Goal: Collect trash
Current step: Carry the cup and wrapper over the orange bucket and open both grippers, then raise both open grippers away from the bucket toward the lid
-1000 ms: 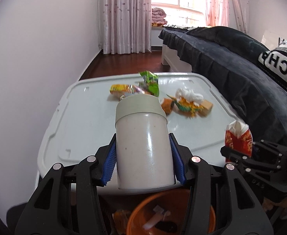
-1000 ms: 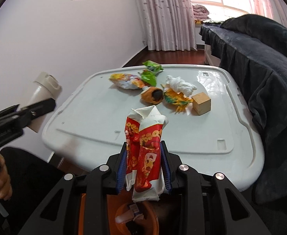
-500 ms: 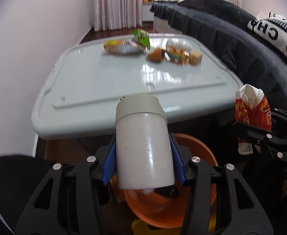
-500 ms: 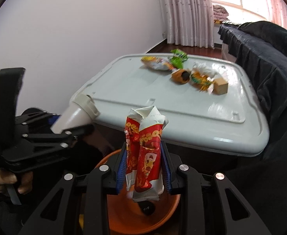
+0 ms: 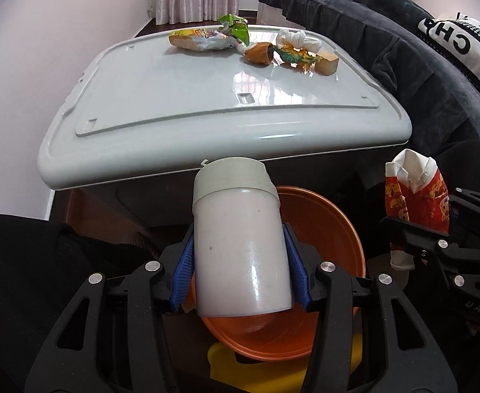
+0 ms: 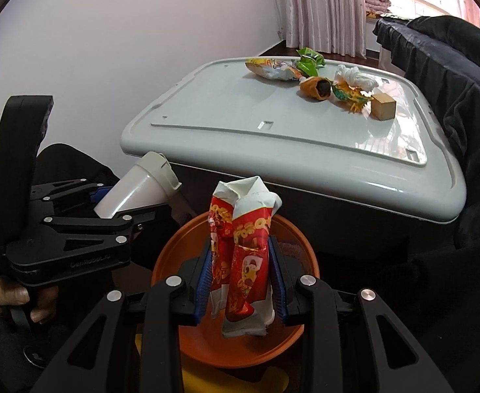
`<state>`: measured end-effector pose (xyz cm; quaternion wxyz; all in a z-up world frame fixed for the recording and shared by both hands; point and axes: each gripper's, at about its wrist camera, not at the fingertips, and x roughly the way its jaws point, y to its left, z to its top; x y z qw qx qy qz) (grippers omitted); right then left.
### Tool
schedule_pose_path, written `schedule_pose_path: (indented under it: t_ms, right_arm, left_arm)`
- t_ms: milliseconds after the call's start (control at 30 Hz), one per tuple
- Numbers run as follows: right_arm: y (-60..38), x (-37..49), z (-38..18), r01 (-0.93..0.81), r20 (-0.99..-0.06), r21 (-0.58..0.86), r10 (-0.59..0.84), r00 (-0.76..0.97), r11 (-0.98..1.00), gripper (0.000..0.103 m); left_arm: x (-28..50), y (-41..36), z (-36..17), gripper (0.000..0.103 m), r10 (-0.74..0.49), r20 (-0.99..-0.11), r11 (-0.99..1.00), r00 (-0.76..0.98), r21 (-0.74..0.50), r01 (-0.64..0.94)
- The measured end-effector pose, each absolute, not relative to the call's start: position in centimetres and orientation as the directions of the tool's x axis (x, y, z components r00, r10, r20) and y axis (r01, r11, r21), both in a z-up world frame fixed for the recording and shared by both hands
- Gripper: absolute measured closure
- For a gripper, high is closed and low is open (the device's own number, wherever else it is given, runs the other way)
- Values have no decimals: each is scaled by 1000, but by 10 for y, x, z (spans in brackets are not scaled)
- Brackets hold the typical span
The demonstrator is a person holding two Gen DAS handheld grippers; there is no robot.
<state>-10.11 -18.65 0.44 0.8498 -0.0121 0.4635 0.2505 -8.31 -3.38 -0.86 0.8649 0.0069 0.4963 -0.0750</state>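
Note:
My left gripper is shut on a white cup with a beige lid and holds it over the orange bin. It also shows in the right wrist view. My right gripper is shut on a crumpled red and white wrapper above the same orange bin. The wrapper also shows in the left wrist view. More trash lies at the far end of the grey lid table: a yellow packet, a green wrapper, a white tissue.
A brown cup, a colourful wrapper and a wooden block also lie on the table. A dark blanket-covered bed runs along the right. A yellow object sits under the bin. White wall at left.
Both grippers have drawn back from the table and dropped lower, so the cup and the red wrapper now hang over the orange bin. Both grips are unchanged.

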Motion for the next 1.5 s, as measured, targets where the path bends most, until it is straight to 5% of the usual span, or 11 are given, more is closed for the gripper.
schedule_pose_path:
  t_ms: [733, 933, 1500]
  right_arm:
    - [-187, -99, -5, -433, -806, 241, 428, 410, 869, 65]
    - [-190, -98, -3, -418, -799, 244, 425, 425, 875, 58]
    - [-209, -62, 12, -390, -781, 227, 406, 474, 892, 54]
  left_arm:
    - [-79, -33, -19, 54, -124, -886, 989, 447, -73, 131]
    - [-78, -27, -22, 34, -111, -895, 992, 432, -75, 99]
    - [-61, -18, -18, 33, -135, -895, 991, 426, -110, 82]
